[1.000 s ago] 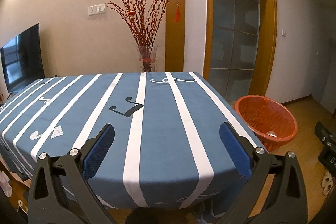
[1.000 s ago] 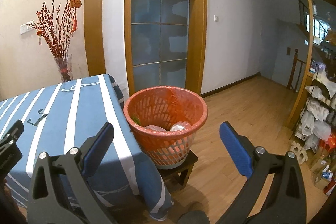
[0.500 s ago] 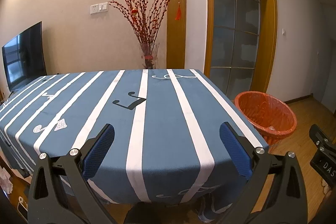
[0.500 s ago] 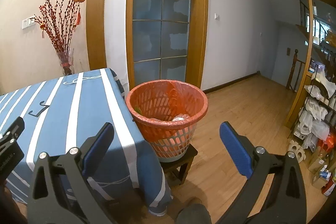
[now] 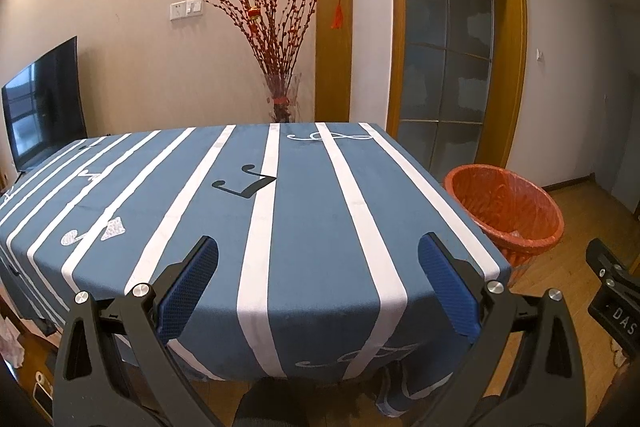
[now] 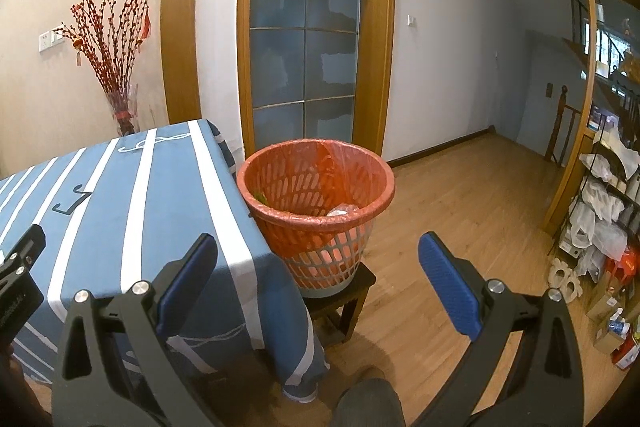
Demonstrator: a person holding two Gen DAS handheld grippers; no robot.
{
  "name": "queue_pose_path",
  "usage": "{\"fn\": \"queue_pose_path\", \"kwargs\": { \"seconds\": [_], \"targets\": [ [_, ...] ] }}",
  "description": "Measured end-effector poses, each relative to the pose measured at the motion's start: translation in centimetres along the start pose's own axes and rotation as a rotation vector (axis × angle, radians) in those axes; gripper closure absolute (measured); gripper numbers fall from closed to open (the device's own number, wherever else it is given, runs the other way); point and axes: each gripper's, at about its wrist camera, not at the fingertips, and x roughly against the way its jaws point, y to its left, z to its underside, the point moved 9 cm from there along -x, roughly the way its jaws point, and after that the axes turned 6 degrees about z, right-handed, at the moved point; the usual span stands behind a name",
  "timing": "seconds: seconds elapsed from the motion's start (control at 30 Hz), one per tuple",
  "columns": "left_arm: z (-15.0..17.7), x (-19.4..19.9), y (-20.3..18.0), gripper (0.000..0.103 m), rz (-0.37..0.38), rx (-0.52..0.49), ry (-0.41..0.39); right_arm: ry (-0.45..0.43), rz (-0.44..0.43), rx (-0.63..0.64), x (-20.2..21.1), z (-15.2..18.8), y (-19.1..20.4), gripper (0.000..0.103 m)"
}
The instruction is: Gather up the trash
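Left gripper [image 5: 318, 285] is hovering at the near edge of the bench [image 5: 304, 227], fingers [image 5: 188, 287] spread wide and released, holding nothing. Striped blue-and-white cloth with music-note shapes is draping over the bench top and hanging down the sides.

Right gripper [image 6: 318, 281] is hanging off to the bench's right corner, its fingers [image 6: 448, 287] likewise parted and released, nothing between them. It is facing the trash basket [image 6: 316, 219].

Trash basket is sitting on a small dark stool [image 6: 344, 297], just beside the bench's right edge and touching the hanging cloth. Orange liner bag is folding over its rim. Crumpled pale trash [image 6: 342, 211] is lying low inside, with a bit of green [image 6: 261, 197] against the inner left wall.

Vase of red branches [image 5: 276, 43] is standing behind the bench's far edge. Television [image 5: 44, 107] is showing at far left. Shelf rack [image 6: 604, 211] stuffed with plastic bags is standing along the right wall. Wooden floor [image 6: 460, 211] is running toward the glass-panel door [image 6: 304, 47].
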Motion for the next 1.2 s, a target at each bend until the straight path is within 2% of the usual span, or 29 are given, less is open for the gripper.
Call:
{"fn": "queue_pose_path", "kwargs": {
  "seconds": [1.2],
  "targets": [
    [-0.34, 0.40, 0.39, 0.004, -0.012, 0.019, -0.010, 0.005, -0.008, 0.015, 0.02, 0.41, 0.05, 0.005]
  ]
}}
